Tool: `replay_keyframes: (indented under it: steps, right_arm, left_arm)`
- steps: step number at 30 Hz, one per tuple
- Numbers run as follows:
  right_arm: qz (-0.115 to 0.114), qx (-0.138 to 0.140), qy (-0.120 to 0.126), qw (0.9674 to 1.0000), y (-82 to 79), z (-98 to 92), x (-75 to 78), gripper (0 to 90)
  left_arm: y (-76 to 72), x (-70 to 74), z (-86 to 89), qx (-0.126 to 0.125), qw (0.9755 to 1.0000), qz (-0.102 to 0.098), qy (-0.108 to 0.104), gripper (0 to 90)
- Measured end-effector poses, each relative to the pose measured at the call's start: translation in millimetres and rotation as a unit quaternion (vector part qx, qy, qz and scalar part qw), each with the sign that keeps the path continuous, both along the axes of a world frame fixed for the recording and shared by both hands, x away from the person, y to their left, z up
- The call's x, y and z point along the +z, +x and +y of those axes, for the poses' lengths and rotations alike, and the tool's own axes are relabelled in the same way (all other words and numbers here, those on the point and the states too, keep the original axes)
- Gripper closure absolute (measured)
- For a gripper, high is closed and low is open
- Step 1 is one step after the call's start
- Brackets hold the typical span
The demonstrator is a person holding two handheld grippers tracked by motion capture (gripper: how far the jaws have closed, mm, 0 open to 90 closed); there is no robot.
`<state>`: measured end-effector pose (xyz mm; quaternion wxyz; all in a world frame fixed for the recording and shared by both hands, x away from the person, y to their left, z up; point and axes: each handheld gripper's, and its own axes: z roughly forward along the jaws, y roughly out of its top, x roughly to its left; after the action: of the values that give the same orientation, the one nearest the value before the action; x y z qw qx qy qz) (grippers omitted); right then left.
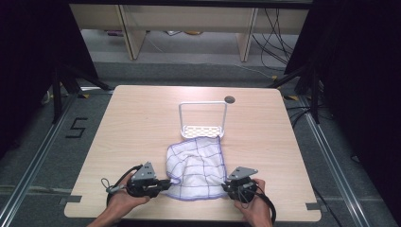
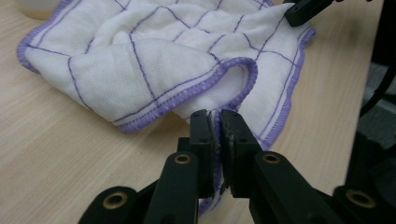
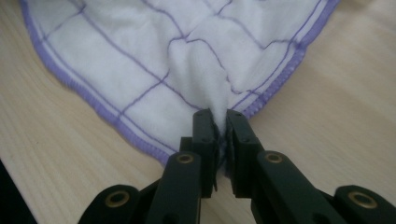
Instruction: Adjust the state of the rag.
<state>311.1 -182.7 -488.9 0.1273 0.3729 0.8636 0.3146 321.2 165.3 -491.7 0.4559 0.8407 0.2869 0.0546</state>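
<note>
Cloth (image 1: 196, 163) lengthwise toward the rack (image 1: 202, 119)

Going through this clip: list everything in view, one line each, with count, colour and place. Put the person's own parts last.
cloth: one, white with purple grid lines and purple hem, rumpled on the near middle of the table, its two near corners pinched
rack: one, white, wire frame over a perforated base, upright just behind the cloth
table: one, light wood, with a dark round hole near its far edge
shelving: pale wood, on the floor beyond the table
cables: several, black, on the floor at far right
left gripper: one, black, shut on the cloth's near left corner
right gripper: one, black, shut on the cloth's near right corner
hands: two, at the near table edge, each holding a gripper
</note>
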Motion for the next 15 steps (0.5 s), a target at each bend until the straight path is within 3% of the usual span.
replay_keyframes:
  steps: [1,2,4,5,8,10,12,13,15]
  right_arm:
    - [-0.011,0.005,0.002,0.9999,0.3,-5.0,4.4,84.5]
    - [-0.001,0.003,0.004,1.0,-2.1,-10.3,11.3,84.5]
    - [-0.011,0.005,0.008,0.9999,-6.1,-19.7,19.3,84.6]
    - [-0.005,0.003,0.01,0.9999,-9.9,-22.4,22.9,84.6]
    - [-0.01,0.011,-0.018,0.9997,-20.1,-26.4,25.1,84.3]
    - [0.005,0.004,-0.031,0.9995,-29.3,-27.1,21.2,83.9]
    - [0.015,0.004,-0.027,0.9995,-35.5,-28.5,12.4,83.2]
    - [0.034,-0.003,-0.021,0.9992,-38.0,-29.3,9.3,81.1]
    - [0.038,-0.01,-0.017,0.9991,-37.7,-30.4,4.7,73.3]
  left_arm:
    - [-1.8,0.7,3.5,0.004,0.9999,0.008,-0.014,83.1]
    - [-3.2,1.4,7.6,0.003,0.9996,0.018,-0.023,83.1]
    - [-7.2,0.0,12.8,0.007,0.9982,0.039,-0.046,83.4]
    - [-9.3,-1.7,14.8,0.006,0.9973,0.051,-0.053,84.1]
    - [-16.9,-11.6,19.2,0.016,0.9931,0.096,-0.065,84.9]
    - [-20.4,-19.3,22.4,0.022,0.9936,0.1,-0.048,84.4]
    - [-19.2,-23.0,28.0,0.037,0.9934,0.101,-0.041,84.3]
    - [-17.7,-22.2,30.7,0.041,0.9936,0.098,-0.037,83.7]
    - [-14.8,-19.3,33.3,0.052,0.9934,0.092,-0.045,79.8]
